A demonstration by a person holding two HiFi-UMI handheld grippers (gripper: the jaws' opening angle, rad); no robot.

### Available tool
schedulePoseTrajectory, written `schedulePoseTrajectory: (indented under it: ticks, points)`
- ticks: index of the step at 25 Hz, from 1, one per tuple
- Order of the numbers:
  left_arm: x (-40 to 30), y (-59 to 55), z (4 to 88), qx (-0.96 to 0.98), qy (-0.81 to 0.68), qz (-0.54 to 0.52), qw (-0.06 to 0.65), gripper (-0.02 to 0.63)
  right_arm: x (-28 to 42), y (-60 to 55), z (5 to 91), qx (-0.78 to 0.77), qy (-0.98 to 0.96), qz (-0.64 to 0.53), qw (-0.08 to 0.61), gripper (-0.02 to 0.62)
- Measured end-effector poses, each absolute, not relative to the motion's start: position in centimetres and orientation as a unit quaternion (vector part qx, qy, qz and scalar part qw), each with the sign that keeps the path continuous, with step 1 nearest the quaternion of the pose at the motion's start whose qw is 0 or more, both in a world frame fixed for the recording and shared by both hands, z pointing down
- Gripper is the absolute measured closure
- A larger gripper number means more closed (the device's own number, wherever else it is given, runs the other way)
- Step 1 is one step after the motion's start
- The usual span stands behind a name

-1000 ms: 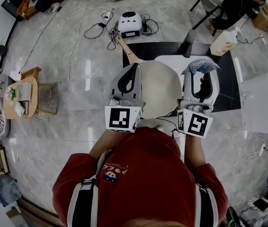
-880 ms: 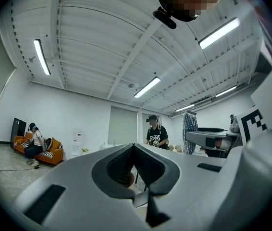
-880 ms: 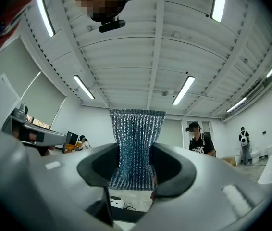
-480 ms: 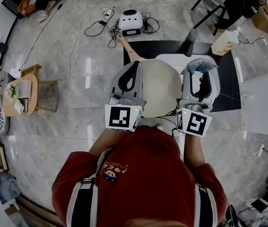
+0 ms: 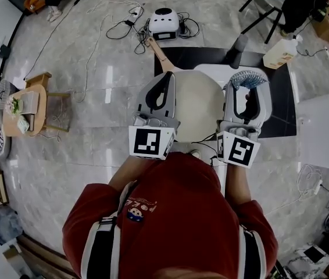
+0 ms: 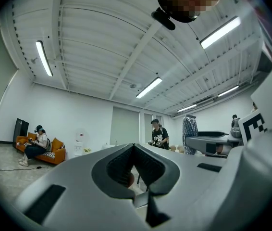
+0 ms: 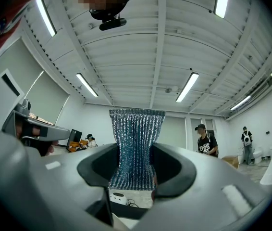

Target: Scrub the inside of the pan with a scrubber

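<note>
Pan point(image 5: 196, 106) lies on the white tabletop point(image 5: 217, 72) between the left gripper point(image 5: 165, 79), its jaws pressed together, and the right gripper point(image 5: 247, 92), which is clamping the silvery scrubber point(image 5: 247, 78).

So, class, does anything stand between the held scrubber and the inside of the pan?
Nothing visible does. The scrubber, in the right tongs, sits just beyond the right rim of the pan, whose pale inside lies bare.

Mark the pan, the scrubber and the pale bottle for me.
pan point(image 5: 199, 106): head view, on its bare cream inner surface.
scrubber point(image 7: 136, 143): right gripper view, on the middle of its silvery mesh.
bottle point(image 5: 281, 53): head view, on its pale body.
</note>
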State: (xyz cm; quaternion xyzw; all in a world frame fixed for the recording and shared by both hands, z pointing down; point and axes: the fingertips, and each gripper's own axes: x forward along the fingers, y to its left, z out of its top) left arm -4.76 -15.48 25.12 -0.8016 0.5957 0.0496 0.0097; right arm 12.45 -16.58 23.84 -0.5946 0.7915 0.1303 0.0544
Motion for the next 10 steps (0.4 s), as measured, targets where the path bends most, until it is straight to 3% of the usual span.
schedulePoseTrajectory:
  ticks: [10]
  points:
    - [-4.36,-15.98,25.25,-0.803,0.593,0.049,0.013,0.601,12.5,-17.04,24.32,-0.594,0.793,0.128,0.052,0.371]
